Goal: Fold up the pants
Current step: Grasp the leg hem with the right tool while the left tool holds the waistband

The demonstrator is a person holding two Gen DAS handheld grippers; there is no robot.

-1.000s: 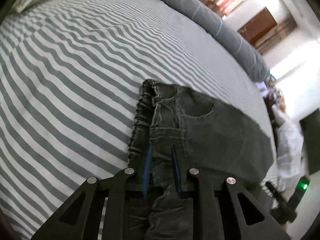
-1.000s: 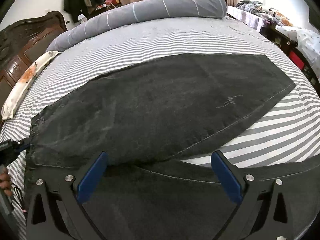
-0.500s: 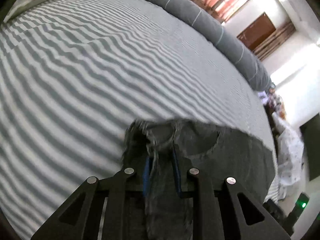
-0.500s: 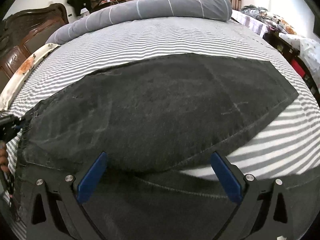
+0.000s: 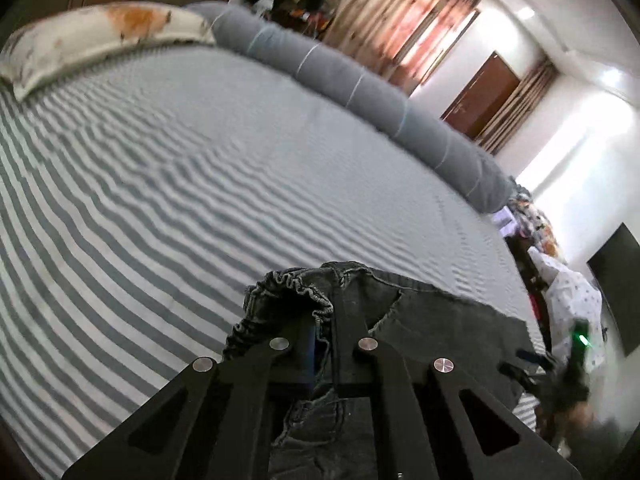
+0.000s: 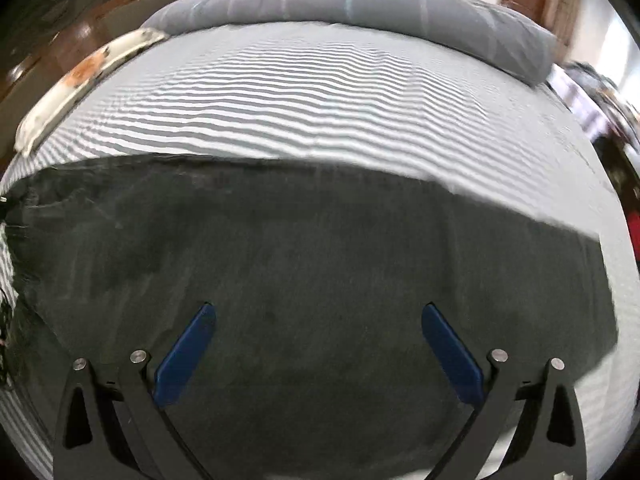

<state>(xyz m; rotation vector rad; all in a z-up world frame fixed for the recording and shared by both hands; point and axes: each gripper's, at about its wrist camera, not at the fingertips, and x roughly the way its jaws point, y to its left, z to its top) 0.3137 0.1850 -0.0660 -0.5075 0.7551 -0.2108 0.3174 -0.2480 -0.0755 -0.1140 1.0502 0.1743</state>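
Observation:
Dark grey denim pants (image 6: 320,264) hang spread wide across the right wrist view, lifted in front of the striped bed. My left gripper (image 5: 322,320) is shut on the pants' gathered elastic waistband (image 5: 288,288) and holds it raised above the bed. The pocket area (image 5: 432,320) drapes to the right of its fingers. My right gripper (image 6: 316,320) is open, its blue pads (image 6: 188,352) wide apart over the pant fabric, holding nothing.
The bed has a grey-and-white striped sheet (image 5: 160,184). A long grey bolster (image 5: 360,100) lies along its far side and a floral pillow (image 5: 92,36) at the head. Cluttered furniture (image 5: 560,280) stands past the bed's right edge.
My left gripper lifted the waistband up off the bed, and the view tilted upward. The pants rose and now fill the lower right wrist view. My right gripper stayed open.

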